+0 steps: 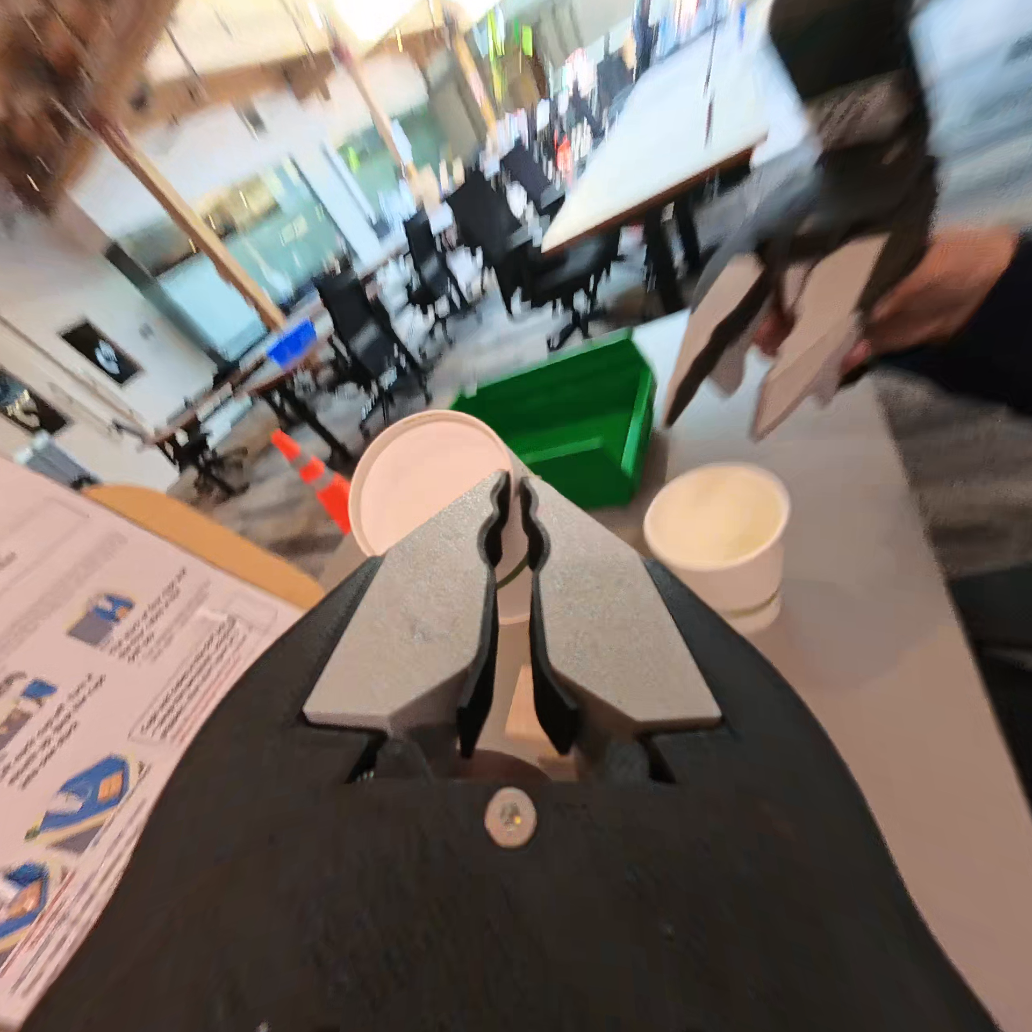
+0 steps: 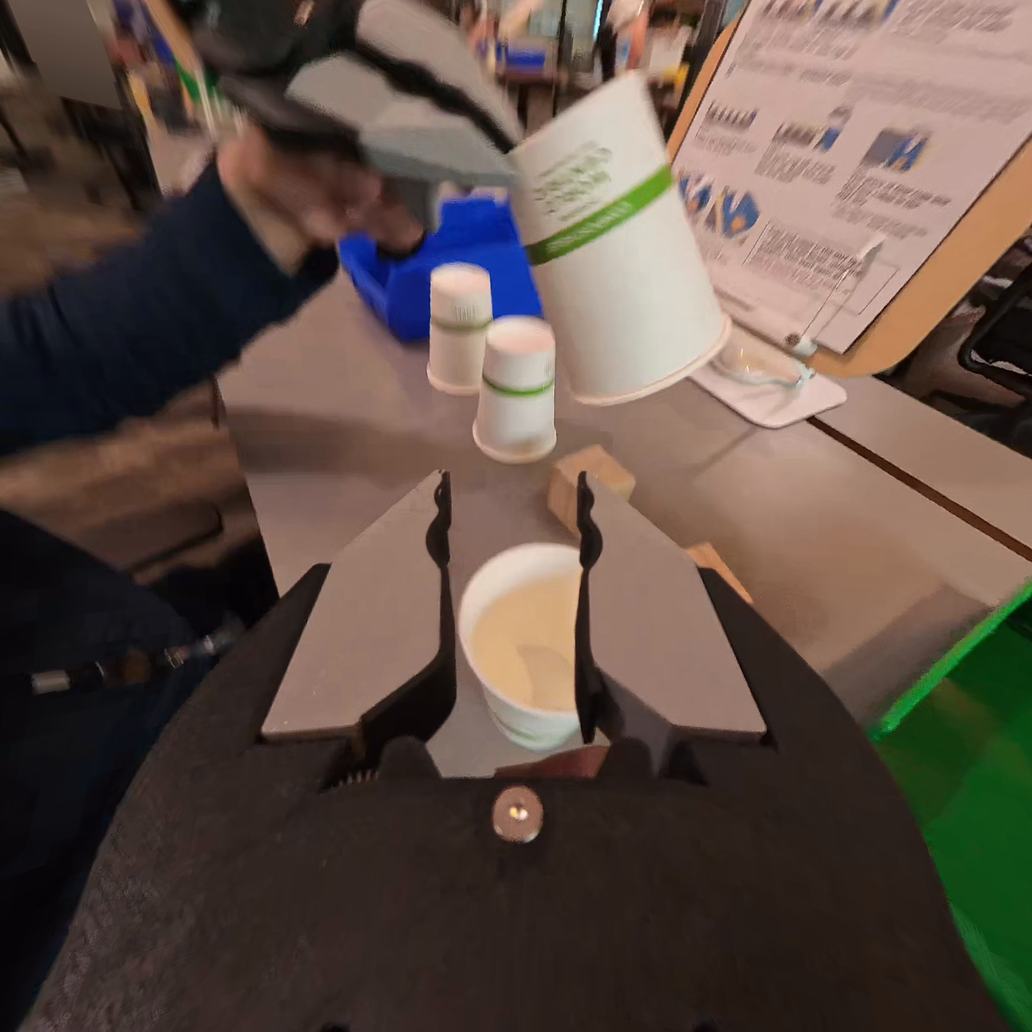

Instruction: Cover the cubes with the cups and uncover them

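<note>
Your left gripper pinches the lifted cup's wall, baring a cube. Right gripper gapes wide, empty, above an upright cup.

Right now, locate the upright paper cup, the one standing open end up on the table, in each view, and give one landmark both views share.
Left wrist view: the upright paper cup stands right of centre on the grey table, right of the left gripper.
Right wrist view: the same cup sits low at centre, under the open right gripper.
Shared landmark: the green bin.
</note>
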Tool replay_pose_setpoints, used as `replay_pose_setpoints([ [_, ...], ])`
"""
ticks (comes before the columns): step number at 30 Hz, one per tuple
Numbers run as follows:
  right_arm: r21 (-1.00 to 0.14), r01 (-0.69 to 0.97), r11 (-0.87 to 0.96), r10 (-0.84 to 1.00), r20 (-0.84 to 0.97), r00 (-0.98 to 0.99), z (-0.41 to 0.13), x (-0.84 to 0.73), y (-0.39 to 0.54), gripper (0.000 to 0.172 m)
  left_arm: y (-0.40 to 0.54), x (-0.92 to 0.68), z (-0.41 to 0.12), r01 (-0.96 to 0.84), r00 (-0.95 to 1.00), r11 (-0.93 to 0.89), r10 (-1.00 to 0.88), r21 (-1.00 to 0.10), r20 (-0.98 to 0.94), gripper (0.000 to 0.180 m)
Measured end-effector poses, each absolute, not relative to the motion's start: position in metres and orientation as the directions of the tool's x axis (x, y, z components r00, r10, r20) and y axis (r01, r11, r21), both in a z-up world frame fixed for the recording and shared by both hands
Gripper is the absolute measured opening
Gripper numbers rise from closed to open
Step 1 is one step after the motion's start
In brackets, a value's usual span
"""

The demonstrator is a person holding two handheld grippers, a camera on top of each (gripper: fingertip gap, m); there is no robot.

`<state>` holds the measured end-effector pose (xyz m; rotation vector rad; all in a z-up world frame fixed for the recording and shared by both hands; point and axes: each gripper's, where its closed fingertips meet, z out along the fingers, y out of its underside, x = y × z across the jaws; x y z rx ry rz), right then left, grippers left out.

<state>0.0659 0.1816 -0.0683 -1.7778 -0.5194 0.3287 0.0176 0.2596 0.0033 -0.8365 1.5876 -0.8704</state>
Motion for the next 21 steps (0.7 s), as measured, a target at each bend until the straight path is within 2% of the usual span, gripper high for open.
replay_pose_setpoints([
  [4, -0.986, -0.099, -0.137, 0.551, -0.159, 0.819, -0.034, 0.059, 0.184, 0.049, 0.222, -0.006, 0.045, 0.139, -0.145, 0.426, -0.884, -0.894, -0.444, 0.0],
  [9, -0.95, -0.297, -0.097, 0.594, -0.294, 0.749, -0.017, 0.062, 0.192, 0.045, 0.201, -0.025, 0.055, 0.248, -0.148, 0.329, -0.917, -0.911, -0.371, 0.0],
  [12, -0.92, -0.379, -0.098, 0.644, -0.349, 0.681, -0.01, 0.059, 0.193, 0.043, 0.199, -0.028, 0.047, 0.264, -0.174, 0.261, -0.934, -0.928, -0.312, 0.0],
  [16, -0.913, -0.388, -0.125, 0.624, -0.377, 0.685, -0.018, 0.06, 0.205, 0.045, 0.204, -0.027, 0.034, 0.269, -0.207, 0.165, -0.952, -0.949, -0.225, 0.0],
  [17, -0.909, -0.396, -0.13, 0.636, -0.383, 0.671, -0.018, 0.058, 0.205, 0.04, 0.205, -0.026, 0.03, 0.26, -0.216, 0.151, -0.954, -0.954, -0.21, 0.0],
  [18, -0.907, -0.401, -0.131, 0.66, -0.381, 0.647, -0.017, 0.055, 0.203, 0.021, 0.207, -0.025, 0.025, 0.253, -0.223, 0.133, -0.956, -0.958, -0.192, 0.0],
  [20, -0.902, -0.413, -0.129, 0.643, -0.393, 0.658, -0.019, 0.059, 0.207, 0.007, 0.209, -0.025, 0.02, 0.256, -0.243, 0.094, -0.957, -0.962, -0.158, 0.0],
  [21, -0.901, -0.415, -0.13, 0.643, -0.395, 0.656, -0.02, 0.06, 0.207, 0.006, 0.211, -0.025, 0.017, 0.255, -0.244, 0.083, -0.959, -0.963, -0.147, 0.0],
])
